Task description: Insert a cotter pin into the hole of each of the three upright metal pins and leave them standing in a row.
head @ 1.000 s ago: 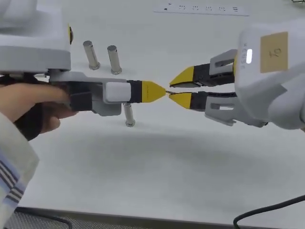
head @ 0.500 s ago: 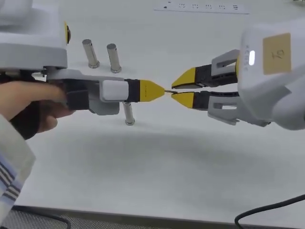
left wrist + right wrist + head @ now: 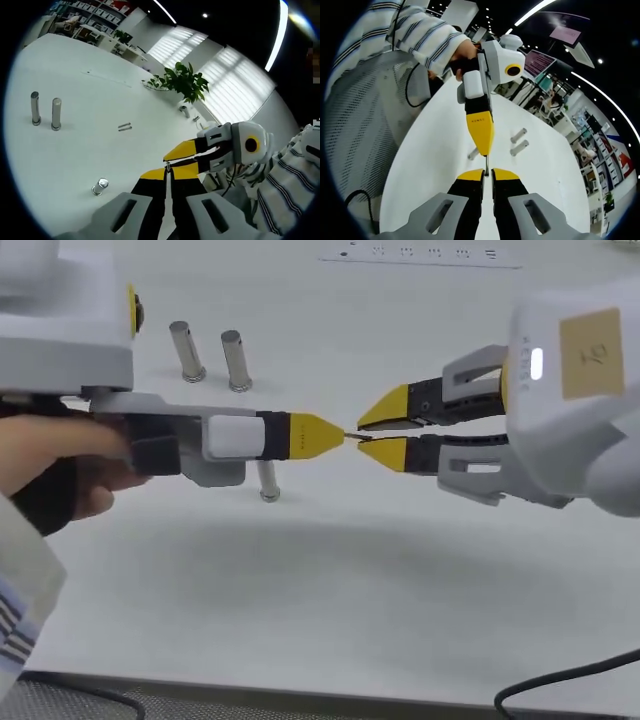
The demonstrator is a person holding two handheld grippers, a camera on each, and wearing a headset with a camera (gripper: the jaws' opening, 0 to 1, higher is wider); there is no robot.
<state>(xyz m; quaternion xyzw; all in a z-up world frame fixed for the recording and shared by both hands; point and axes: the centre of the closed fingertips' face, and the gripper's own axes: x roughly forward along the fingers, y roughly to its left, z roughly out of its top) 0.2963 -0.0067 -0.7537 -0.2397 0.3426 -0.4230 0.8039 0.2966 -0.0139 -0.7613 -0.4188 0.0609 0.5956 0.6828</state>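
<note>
Head view places the near metal pin (image 3: 267, 480) upright on the white table (image 3: 330, 580), partly hidden behind the left gripper (image 3: 338, 435). Beyond it and off to its left, a second metal pin (image 3: 183, 350) and a third metal pin (image 3: 235, 360) stand side by side. All three are well apart from the grippers. No cotter pin shows through any of them, though their holes are too small to make out.

The cotter pin (image 3: 352, 436) is in the air, above the near metal pin and off to its right. The left gripper's jaws are clamped on it, leaving one thin end poking out past the yellow tips. The right gripper (image 3: 364, 434) faces it tip to tip, with its jaws a narrow gap apart around that free end and not yet pinching.

This looks like a mid-air hand-over, probably a regrip so the cotter pin sits at an angle that suits the near metal pin's hole. Holding it clear of the table gives both sets of tips room.

In the left gripper view, what appear to be spare cotter pins (image 3: 125, 127) lie flat on the table beyond the near metal pin, likely meant for the other two.
</note>
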